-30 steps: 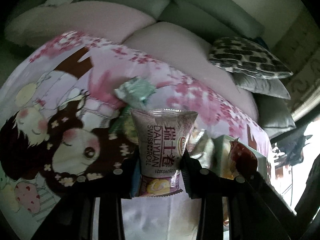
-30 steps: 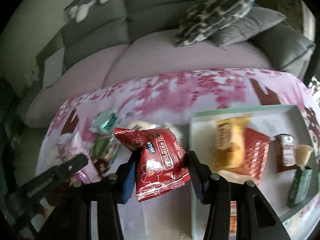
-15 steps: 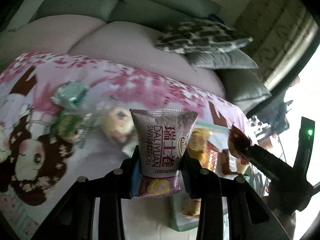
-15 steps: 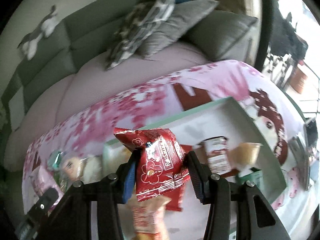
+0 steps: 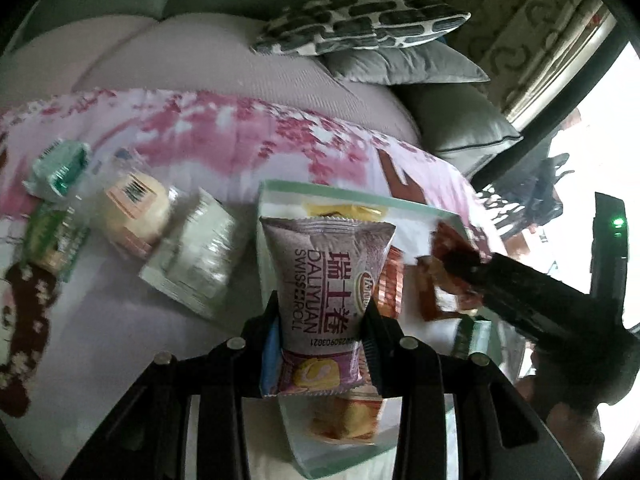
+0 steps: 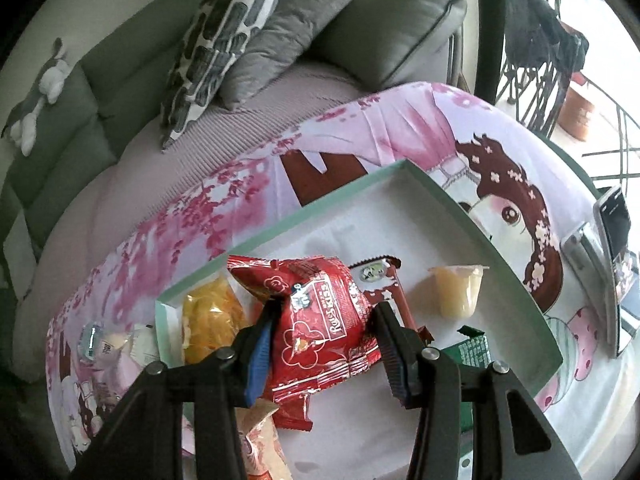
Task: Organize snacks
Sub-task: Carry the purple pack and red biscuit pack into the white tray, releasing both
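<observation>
My left gripper (image 5: pixel 320 344) is shut on a purple Swiss roll packet (image 5: pixel 326 296), held upright above the near left part of the green-rimmed white tray (image 5: pixel 360 196). My right gripper (image 6: pixel 322 344) is shut on a red Rose Kiss packet (image 6: pixel 320 320) over the same tray (image 6: pixel 500 256). In the left wrist view the right gripper (image 5: pixel 460 264) reaches in from the right with that red packet (image 5: pixel 448 240). The tray holds a yellow packet (image 6: pixel 212 316), a jelly cup (image 6: pixel 458 290), a brown bar (image 6: pixel 380 276) and a green box (image 6: pixel 474 350).
Loose snacks lie left of the tray on the pink cartoon cloth: a white packet (image 5: pixel 200 256), a round bun (image 5: pixel 134 208), green packets (image 5: pixel 56 236). Two phones (image 6: pixel 612 256) lie right of the tray. A sofa with cushions (image 6: pixel 224 40) runs behind.
Both grippers have swung right from the loose snack pile to over the tray, each still holding its packet. The right gripper now shows in the left wrist view.
</observation>
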{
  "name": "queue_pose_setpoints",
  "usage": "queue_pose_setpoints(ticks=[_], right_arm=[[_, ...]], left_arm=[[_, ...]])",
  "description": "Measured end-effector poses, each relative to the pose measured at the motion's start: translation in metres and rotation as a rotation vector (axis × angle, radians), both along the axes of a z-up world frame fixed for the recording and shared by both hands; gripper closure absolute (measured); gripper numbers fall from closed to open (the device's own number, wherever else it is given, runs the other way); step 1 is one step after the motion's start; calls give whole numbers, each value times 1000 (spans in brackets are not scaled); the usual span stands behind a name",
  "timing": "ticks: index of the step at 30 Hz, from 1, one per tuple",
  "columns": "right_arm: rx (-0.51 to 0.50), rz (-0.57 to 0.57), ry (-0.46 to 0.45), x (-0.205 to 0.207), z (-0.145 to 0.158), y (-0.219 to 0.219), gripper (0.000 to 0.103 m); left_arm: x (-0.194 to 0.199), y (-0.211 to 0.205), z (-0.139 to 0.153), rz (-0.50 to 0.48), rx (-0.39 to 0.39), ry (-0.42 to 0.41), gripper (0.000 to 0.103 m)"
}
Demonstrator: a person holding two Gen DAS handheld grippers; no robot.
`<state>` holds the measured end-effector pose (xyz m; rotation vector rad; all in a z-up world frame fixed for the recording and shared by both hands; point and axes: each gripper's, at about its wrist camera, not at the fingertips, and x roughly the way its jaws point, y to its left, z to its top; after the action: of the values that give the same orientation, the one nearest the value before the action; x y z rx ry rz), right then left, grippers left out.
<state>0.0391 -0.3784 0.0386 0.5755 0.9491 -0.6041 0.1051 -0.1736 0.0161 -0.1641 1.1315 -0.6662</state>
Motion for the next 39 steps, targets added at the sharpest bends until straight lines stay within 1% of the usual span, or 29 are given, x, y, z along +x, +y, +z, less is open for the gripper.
queue_pose_setpoints(ticks=[7,12,18,19,21,22,23,25,26,27,29,31,33,35,39], right_arm=[[25,-2,19,0,-9,-4,52],[40,1,33,0,-15,-6,52],[23,19,59,4,-16,-2,52],[22,21,63,5,-16,-1,51],[32,20,66,5,-17,-2,46],[42,20,73,5,-19,-2,41],[47,20,77,6,-20,-2,36],[42,13,91,5,-22,-3,34],[41,9,94,5,-22,-4,34],[42,5,95,4,-22,-5,33],[43,-1,97,4,-22,-6,27],[40,-4,100,3,-21,-7,22],[41,-6,98,4,-20,-6,20],[36,-3,98,4,-19,-5,16],[26,2,92,5,-15,-4,14]], left_arm=[[-8,-16,-13,-48,11,43,66],[-11,-22,-20,-61,31,46,65],[-8,-26,-27,-63,49,57,63],[-7,-27,-28,-63,50,58,63],[-7,-27,-28,-62,54,59,61],[-6,-27,-29,-60,59,60,60],[-6,-27,-29,-58,64,59,56],[-7,-29,-28,-64,64,53,52],[-7,-31,-28,-67,62,51,47],[-9,-32,-26,-73,59,44,37],[-10,-35,-23,-80,65,24,24],[-11,-37,-22,-84,65,17,21],[-10,-36,-22,-84,60,22,19],[-9,-35,-20,-83,57,24,18],[-10,-30,-11,-73,36,9,13]])
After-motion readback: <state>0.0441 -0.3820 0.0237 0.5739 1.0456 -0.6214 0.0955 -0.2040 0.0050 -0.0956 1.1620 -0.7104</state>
